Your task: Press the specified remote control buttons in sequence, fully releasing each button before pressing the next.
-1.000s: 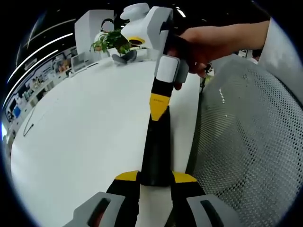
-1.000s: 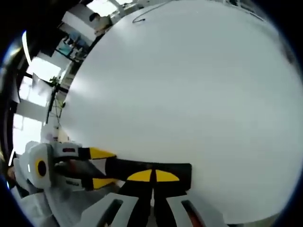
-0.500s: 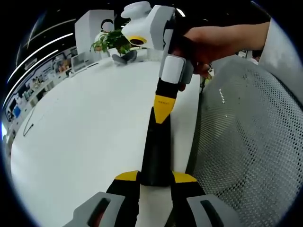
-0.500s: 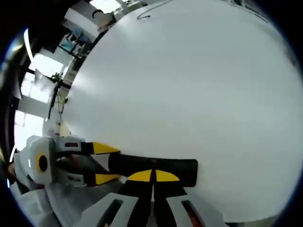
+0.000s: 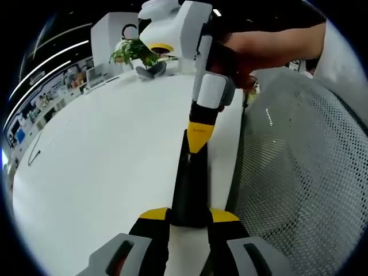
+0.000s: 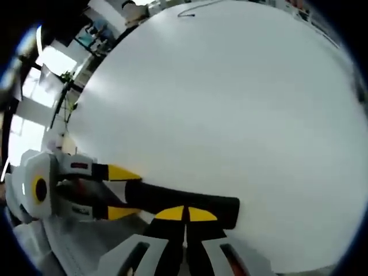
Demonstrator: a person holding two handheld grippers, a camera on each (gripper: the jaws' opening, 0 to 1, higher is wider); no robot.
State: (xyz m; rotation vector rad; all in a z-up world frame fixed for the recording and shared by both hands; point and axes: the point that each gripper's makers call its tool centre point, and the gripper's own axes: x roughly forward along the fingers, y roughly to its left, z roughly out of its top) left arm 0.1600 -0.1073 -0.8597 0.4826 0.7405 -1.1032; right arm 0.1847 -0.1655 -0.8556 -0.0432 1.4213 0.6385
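A long black remote control point(image 5: 190, 184) lies along the right edge of the white table point(image 5: 103, 161). My left gripper point(image 5: 189, 215) is shut on its near end, one yellow-tipped jaw on each side. My right gripper point(image 5: 198, 137), held by a person's hand point(image 5: 253, 54), comes down from above with its yellow tips together on the remote's top face. In the right gripper view, my right gripper point(image 6: 185, 214) is shut, its tips resting on the remote point(image 6: 190, 199). There the left gripper point(image 6: 115, 192) clasps the remote from the left.
A grey mesh chair back point(image 5: 299, 172) stands close against the table's right edge. A potted plant point(image 5: 135, 50) and a white box point(image 5: 112, 34) sit at the far end. A thin dark cable point(image 5: 34, 155) lies on the table at left, the same cable point(image 6: 192, 12) far off.
The right gripper's tips have crept slightly along the remote and its body has tipped a little. The left gripper keeps its hold unchanged.
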